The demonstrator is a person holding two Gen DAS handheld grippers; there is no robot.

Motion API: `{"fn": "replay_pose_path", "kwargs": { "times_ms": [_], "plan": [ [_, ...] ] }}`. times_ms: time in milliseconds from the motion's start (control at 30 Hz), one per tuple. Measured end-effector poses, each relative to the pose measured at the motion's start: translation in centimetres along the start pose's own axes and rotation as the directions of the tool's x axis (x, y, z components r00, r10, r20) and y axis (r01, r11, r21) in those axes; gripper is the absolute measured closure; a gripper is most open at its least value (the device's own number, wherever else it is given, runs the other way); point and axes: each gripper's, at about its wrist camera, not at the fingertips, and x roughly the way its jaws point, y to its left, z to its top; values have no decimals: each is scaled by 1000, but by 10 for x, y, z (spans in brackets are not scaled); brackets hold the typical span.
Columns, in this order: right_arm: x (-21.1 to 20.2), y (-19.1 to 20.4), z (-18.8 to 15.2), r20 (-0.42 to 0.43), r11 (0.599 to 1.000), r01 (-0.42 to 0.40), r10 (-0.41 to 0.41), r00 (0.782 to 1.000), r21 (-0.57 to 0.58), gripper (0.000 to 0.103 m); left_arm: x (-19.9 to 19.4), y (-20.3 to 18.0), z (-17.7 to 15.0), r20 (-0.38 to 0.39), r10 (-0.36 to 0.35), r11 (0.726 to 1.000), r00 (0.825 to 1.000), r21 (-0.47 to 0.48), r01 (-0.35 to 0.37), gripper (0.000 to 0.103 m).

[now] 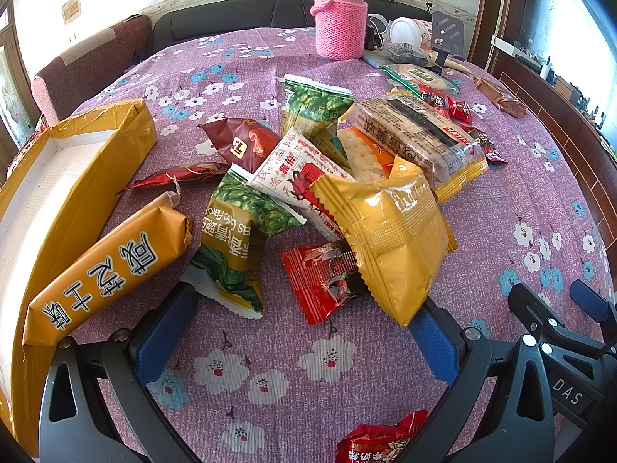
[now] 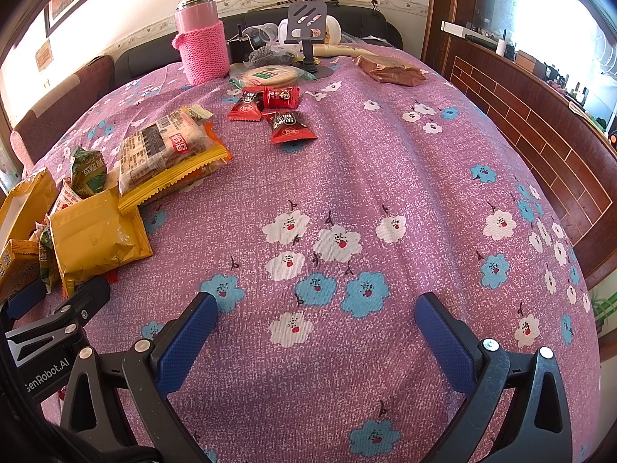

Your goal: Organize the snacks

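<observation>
Orange biscuit pack (image 1: 106, 276) leaning lengthwise on yellow box (image 1: 77, 177), left gripper (image 1: 297, 332) empty

My left tool (image 1: 300, 332) hangs low over the bench (image 1: 270, 378), its blue fingers (image 1: 166, 332) spread wide with nothing between them, tips just short of the heap of snack packets (image 1: 308, 193); the right-hand fingertip sits right at the edge of a yellow packet (image 1: 389, 239), though I cannot tell if it touches. My right tool (image 2: 316, 332) hovers over the same bench, well to the right of that heap, fingers (image 2: 185, 339) likewise wide apart and empty. Each tool shows at the edge of the other's wrist view, side by side.
</observation>
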Motion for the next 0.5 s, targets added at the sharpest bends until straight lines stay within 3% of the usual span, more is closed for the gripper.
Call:
{"fn": "replay_pose_path", "kwargs": {
  "times_ms": [500],
  "plan": [
    [0,0,0,0,1000,1,-1,1000,-1,0,2,-4,2,0,10,1000,1000,-11,-10,0]
  ]
}}
